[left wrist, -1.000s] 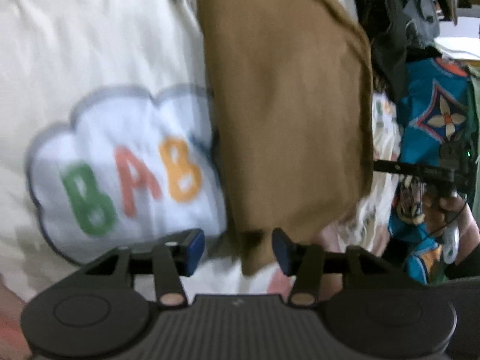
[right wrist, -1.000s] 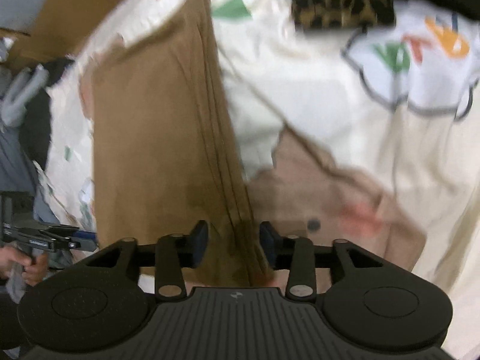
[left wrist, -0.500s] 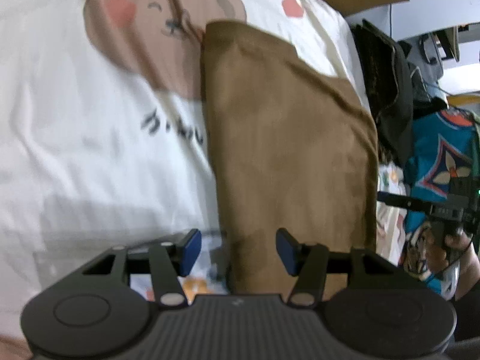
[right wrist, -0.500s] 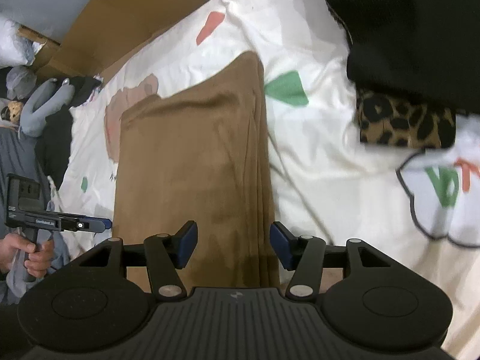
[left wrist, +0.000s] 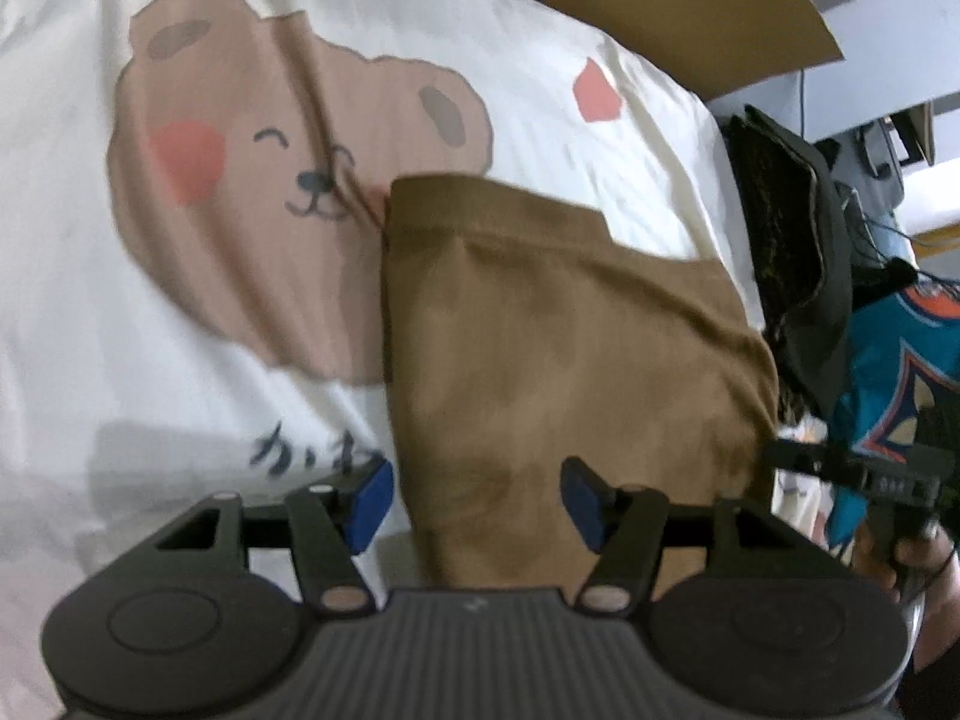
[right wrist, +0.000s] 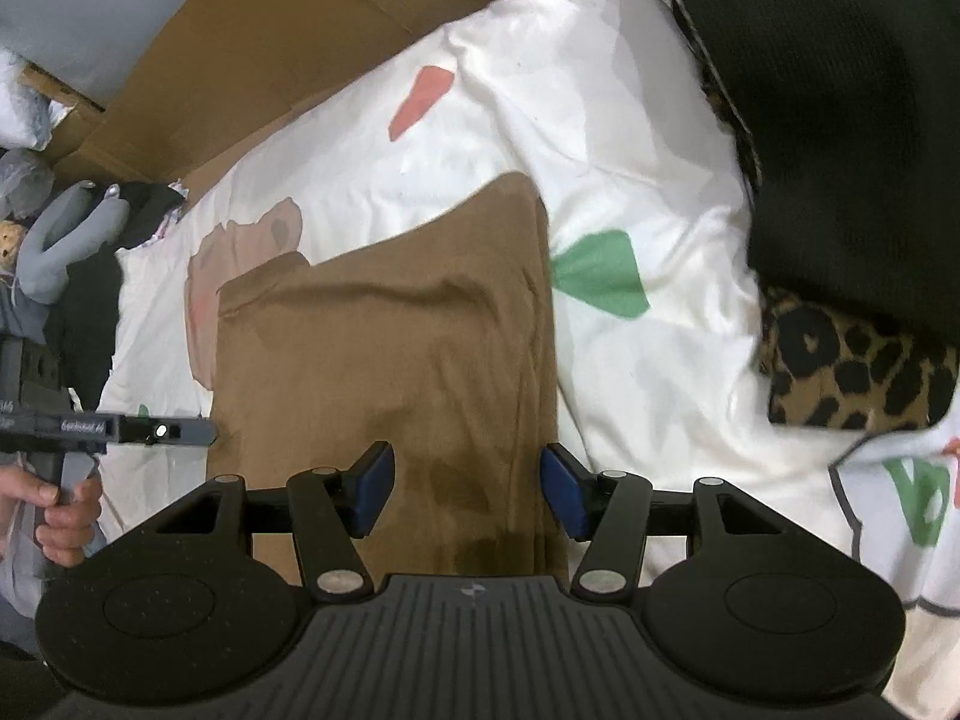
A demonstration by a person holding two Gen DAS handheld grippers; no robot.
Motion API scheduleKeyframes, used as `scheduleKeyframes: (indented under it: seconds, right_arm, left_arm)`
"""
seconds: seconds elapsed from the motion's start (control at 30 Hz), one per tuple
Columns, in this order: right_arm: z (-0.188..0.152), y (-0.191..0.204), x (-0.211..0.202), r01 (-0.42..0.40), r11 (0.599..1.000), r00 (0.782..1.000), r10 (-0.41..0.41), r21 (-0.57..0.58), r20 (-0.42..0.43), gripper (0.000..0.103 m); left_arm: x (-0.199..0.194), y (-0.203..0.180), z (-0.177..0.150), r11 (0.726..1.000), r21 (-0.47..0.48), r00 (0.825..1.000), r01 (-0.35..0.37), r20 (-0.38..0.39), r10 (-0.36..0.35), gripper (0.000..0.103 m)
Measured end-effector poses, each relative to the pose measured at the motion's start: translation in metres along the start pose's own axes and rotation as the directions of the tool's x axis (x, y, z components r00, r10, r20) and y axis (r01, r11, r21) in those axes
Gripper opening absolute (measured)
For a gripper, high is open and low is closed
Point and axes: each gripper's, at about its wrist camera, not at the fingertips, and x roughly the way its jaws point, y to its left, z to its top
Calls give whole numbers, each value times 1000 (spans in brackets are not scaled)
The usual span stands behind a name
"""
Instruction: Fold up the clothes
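Brown garment [left wrist: 558, 354]: folded into a long rectangle, lying flat on the sheet [left wrist: 120, 360], its far corner over the printed bear [left wrist: 288, 180]; layered edges show along its right side in the right wrist view, so the fold looks done or close to it, and the flat lie suits either a last halving or lifting away. Left gripper [left wrist: 477, 501]: jaws apart and just been opening, nothing pressed between the pads; the garment's near left edge sits below the gap, so a release reads likelier than a fresh grasp. Right gripper [right wrist: 468, 489]: jaws apart, likewise just been opening, empty; hangs over the near end of the garment toward its right edge. The two tools sit at opposite near corners, a placing that fits laying an end down evenly. Sheet: cream, printed with letters and coloured shapes, serving as the work surface. Black garment [right wrist: 840, 120] and leopard-print cloth [right wrist: 852, 372]: at the right, apart from the brown piece, probably awaiting their turn. Cardboard [right wrist: 300, 48]: behind the bed; teal cloth [left wrist: 900, 372]: beyond the bed's edge.
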Motion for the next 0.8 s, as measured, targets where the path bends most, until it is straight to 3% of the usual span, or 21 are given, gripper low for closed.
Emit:
scheduleKeyframes:
  seconds: [0.33,0.8]
  right_arm:
    - [11,-7,11,21,1000,998,-22,17,50,61]
    - [15,-15,35,10,1000,1000,-10,25,21,59]
  left_arm:
    - [15,-2,21,998,-66,997,-16,74,21,64]
    - [17,3,47,989,-150,982,2,186,26,62]
